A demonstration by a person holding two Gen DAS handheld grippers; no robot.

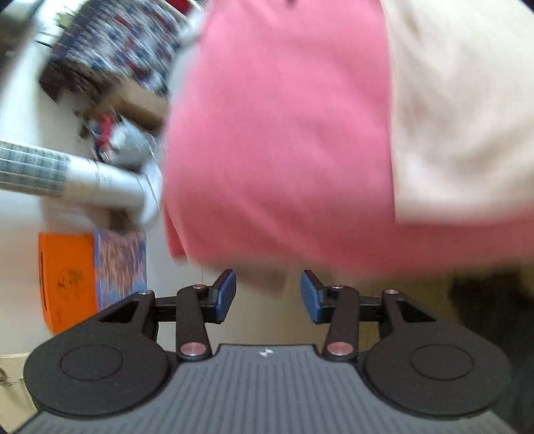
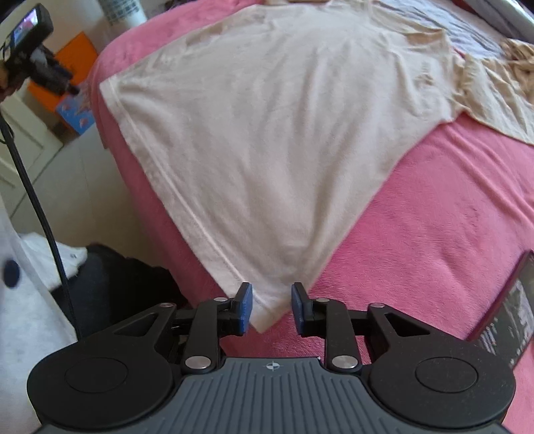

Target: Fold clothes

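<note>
Right wrist view: cream T-shirt lies flat, its corner between the right gripper's spread, untouching fingers.

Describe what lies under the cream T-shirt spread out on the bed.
Under the cream T-shirt lies a pink blanket, showing all around its edges. The shirt covers the blanket beneath it, so anything else below cannot be seen. One shirt corner lies between the right gripper's open jaws.

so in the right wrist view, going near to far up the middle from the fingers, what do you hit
right gripper → corner of the cream t-shirt → shirt body → pink blanket at the far edge
</note>
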